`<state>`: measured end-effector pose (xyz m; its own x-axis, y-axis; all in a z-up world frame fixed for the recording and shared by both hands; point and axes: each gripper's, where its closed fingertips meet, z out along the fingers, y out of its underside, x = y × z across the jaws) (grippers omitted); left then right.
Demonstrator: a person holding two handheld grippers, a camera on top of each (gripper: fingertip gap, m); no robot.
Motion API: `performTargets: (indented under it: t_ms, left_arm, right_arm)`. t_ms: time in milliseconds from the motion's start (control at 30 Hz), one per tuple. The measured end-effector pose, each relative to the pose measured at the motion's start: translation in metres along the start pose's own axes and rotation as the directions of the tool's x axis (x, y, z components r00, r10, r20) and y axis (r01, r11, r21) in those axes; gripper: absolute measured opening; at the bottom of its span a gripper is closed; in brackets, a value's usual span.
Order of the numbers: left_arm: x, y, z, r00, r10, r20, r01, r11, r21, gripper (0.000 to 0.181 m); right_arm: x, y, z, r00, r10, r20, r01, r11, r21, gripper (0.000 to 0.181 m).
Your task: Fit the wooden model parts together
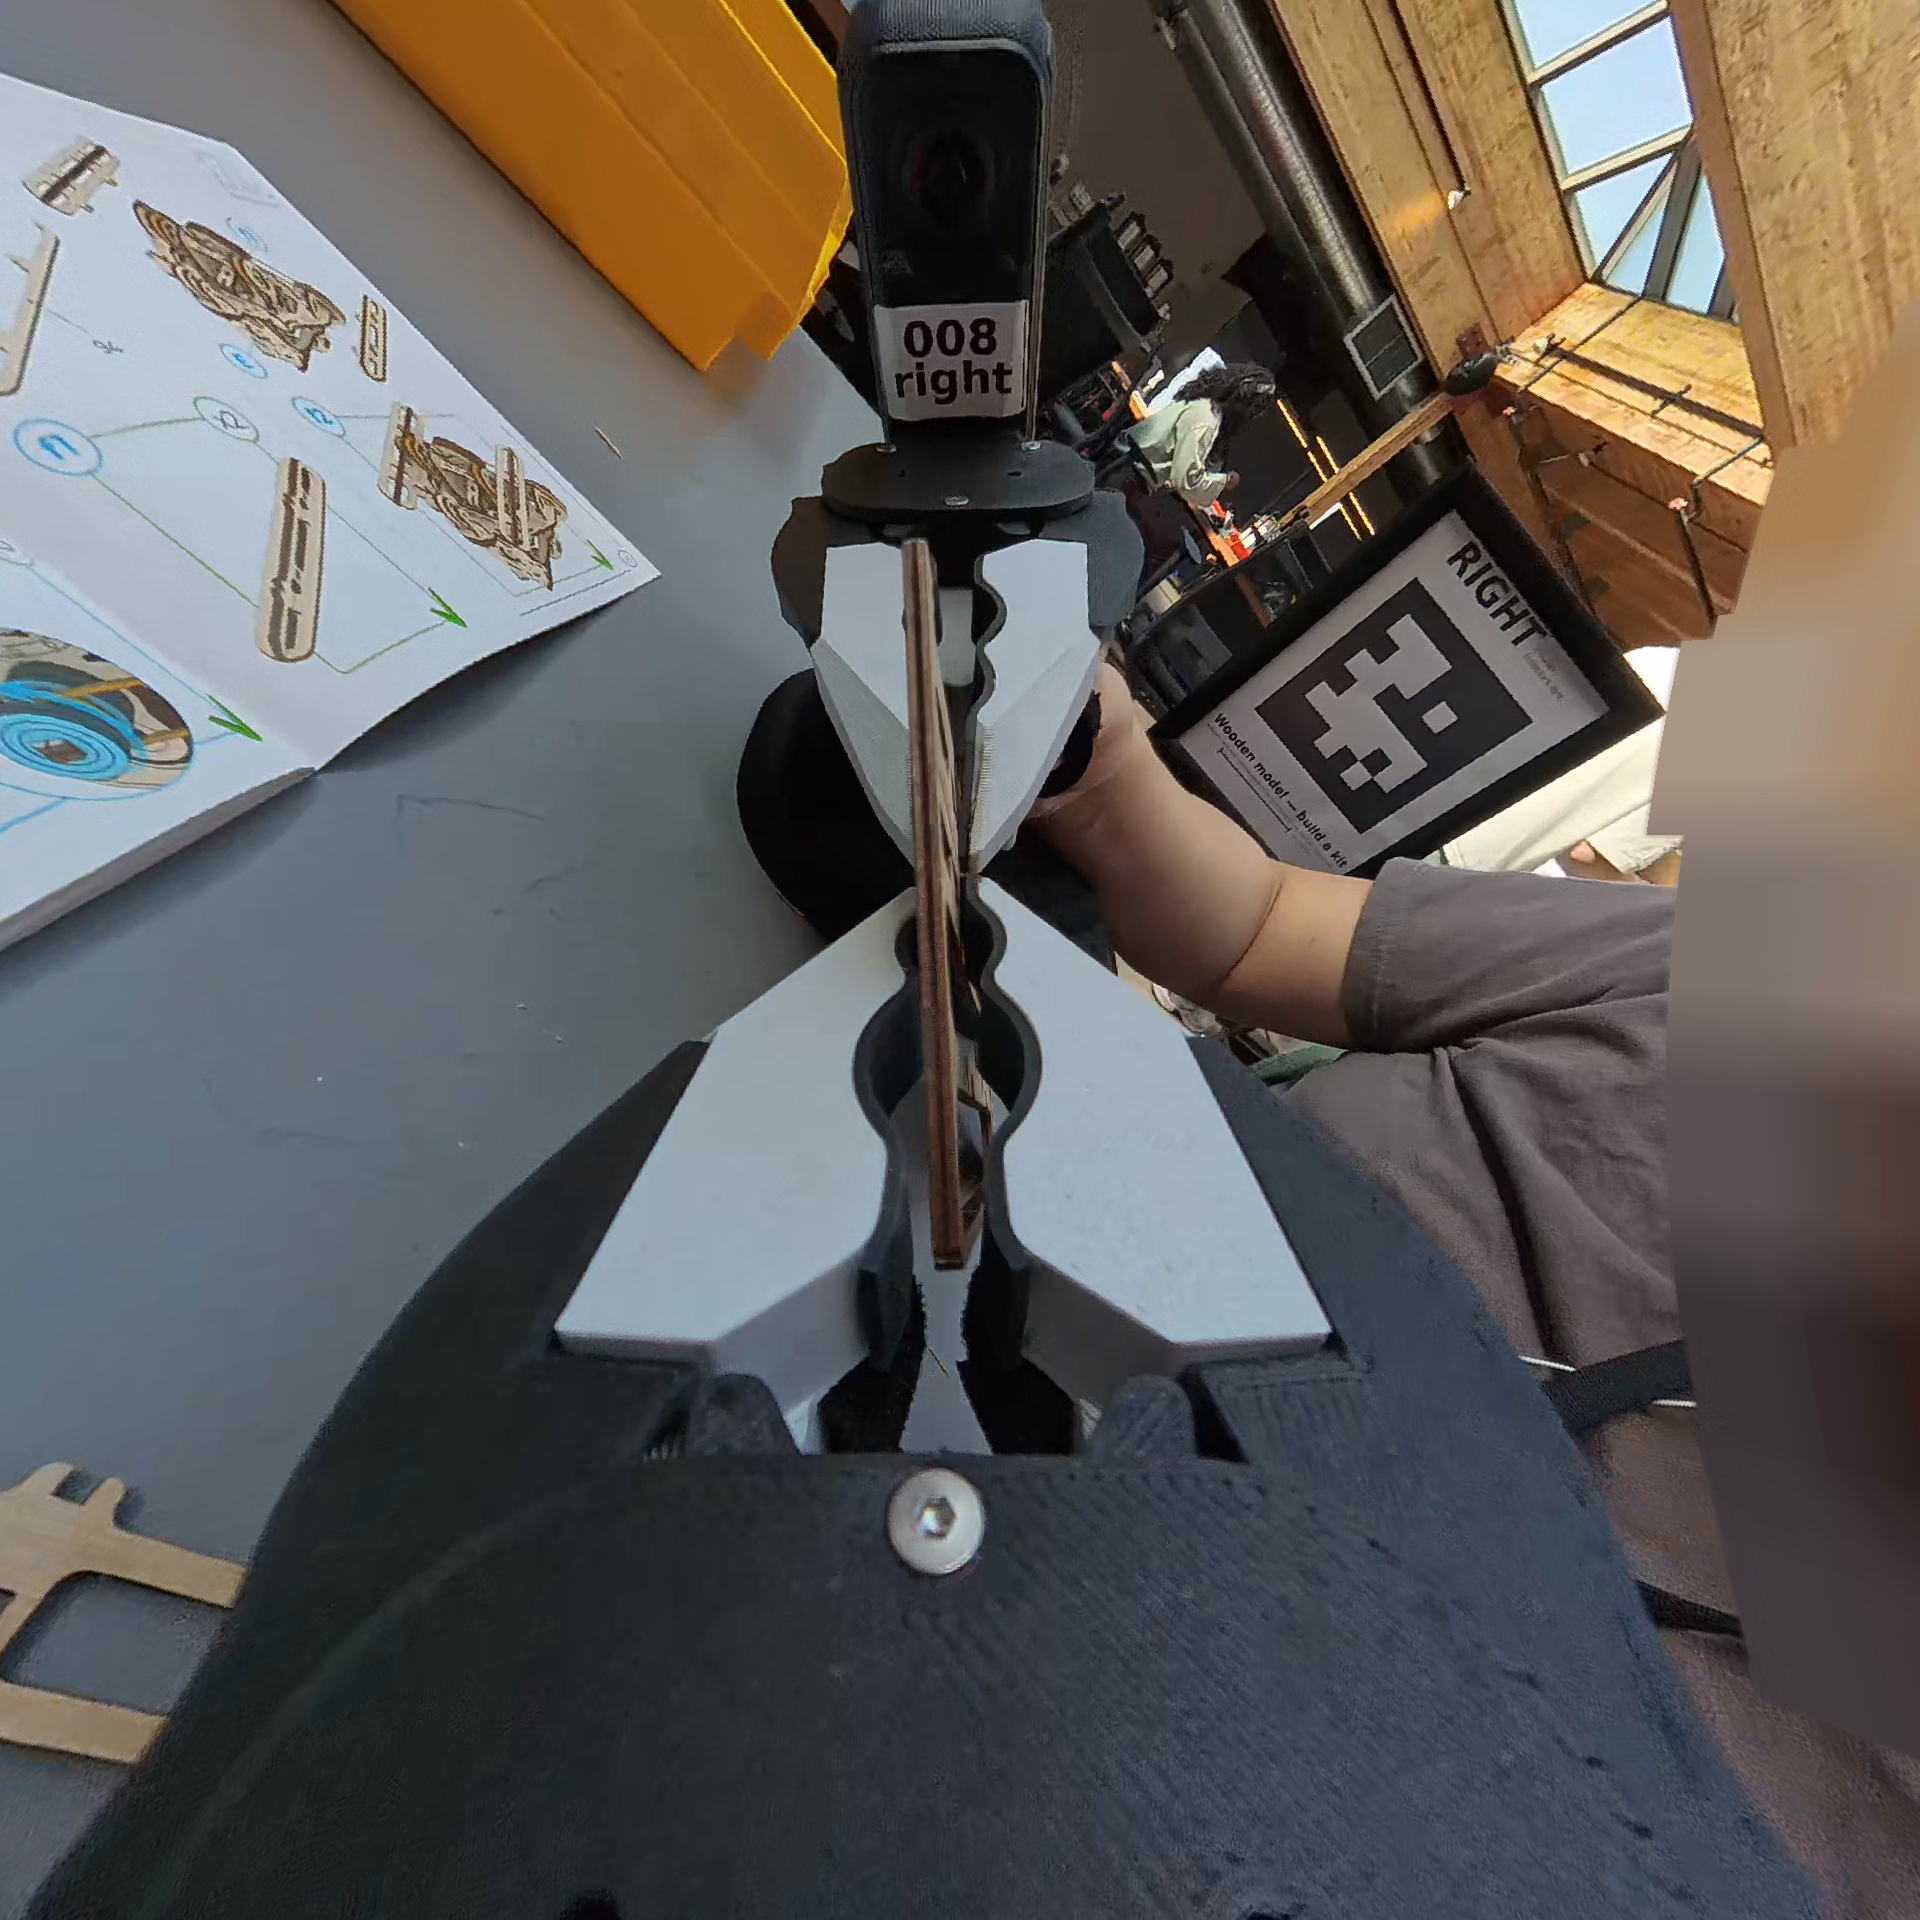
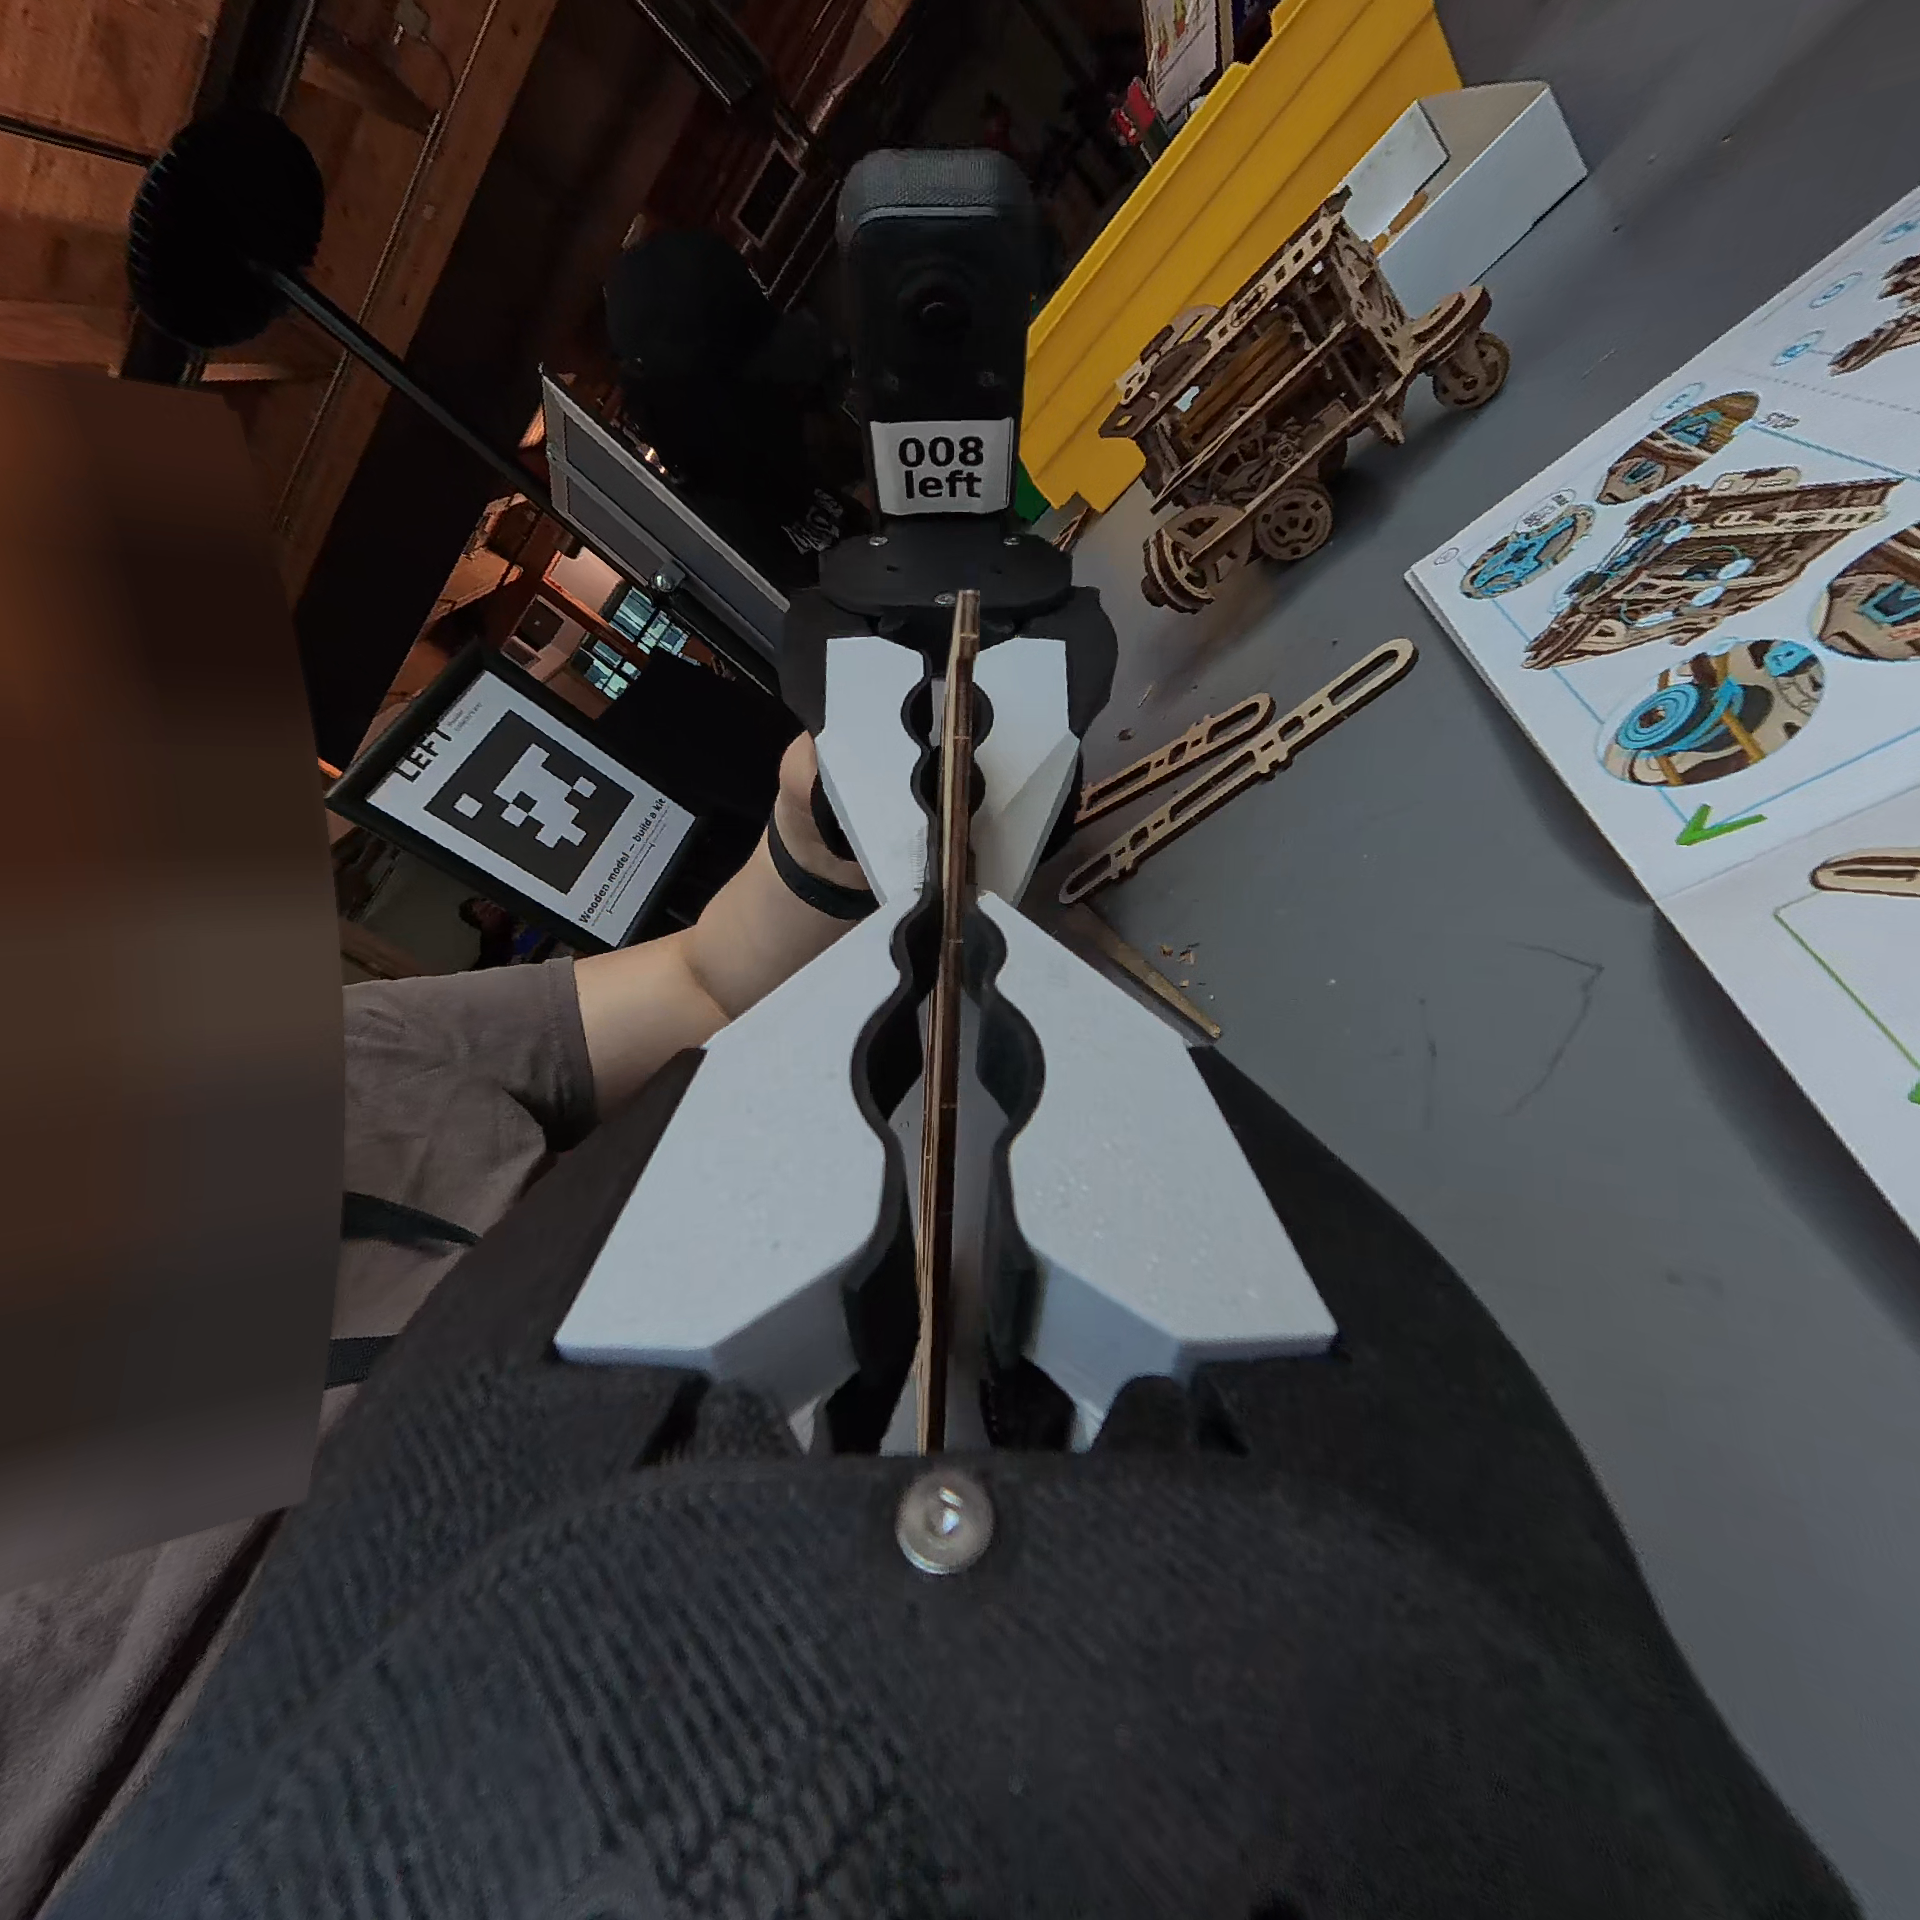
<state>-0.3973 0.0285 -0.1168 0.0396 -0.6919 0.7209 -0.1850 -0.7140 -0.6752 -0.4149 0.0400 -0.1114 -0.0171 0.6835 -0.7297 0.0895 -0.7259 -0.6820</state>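
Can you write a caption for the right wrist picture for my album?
Two claws, right and left, pinch one thin wooden piece edge-on above the grey table.

A thin flat wooden part [image 1: 940,935] is seen edge-on, held above the grey table. Two slotted wooden strips [image 2: 1236,774] are laid side by side on the table, with the partly assembled wheeled wooden model [image 2: 1299,405] standing farther off.
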Motion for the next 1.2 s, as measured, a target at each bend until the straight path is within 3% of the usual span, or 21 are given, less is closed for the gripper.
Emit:
performTargets:
  t_ms: [100, 267, 433, 933, 1200]
  left_arm:
    - [0.0026, -0.0037, -0.0002, 0.996, 0.074, 0.042, -0.075, 0.997, 0.015, 0.001]
    - [0.0032, -0.0047, -0.0015, 1.0, 0.004, -0.026, -0.002, 0.998, 0.06, 0.0]
    - [0.0018, -0.006, -0.001, 0.999, 0.04, 0.006, -0.04, 0.997, 0.069, 0.0]
    - [-0.0014, 0.0011, -0.0003, 0.997, 0.076, 0.018, -0.076, 0.997, -0.004, 0.001]
    - [-0.0008, 0.0004, -0.0025, 0.998, 0.044, 0.033, -0.045, 0.999, 0.027, 0.0]
  right_arm:
    - [-0.0038, -0.0029, -0.0007, 1.0, 0.006, 0.014, -0.006, 1.0, 0.027, 0.0]
    - [-0.0039, -0.0042, -0.0013, 1.0, 0.003, -0.004, -0.002, 0.999, 0.05, 0.0]
    - [-0.0026, -0.0054, -0.0022, 1.0, -0.002, -0.013, 0.002, 0.998, 0.059, 0.0]
    - [-0.0014, 0.0014, -0.0008, 0.999, 0.051, 0.017, -0.051, 0.999, 0.009, 0.0]
    - [-0.0025, 0.0003, 0.0009, 0.999, -0.035, -0.027, 0.036, 0.999, 0.033, 0.0]
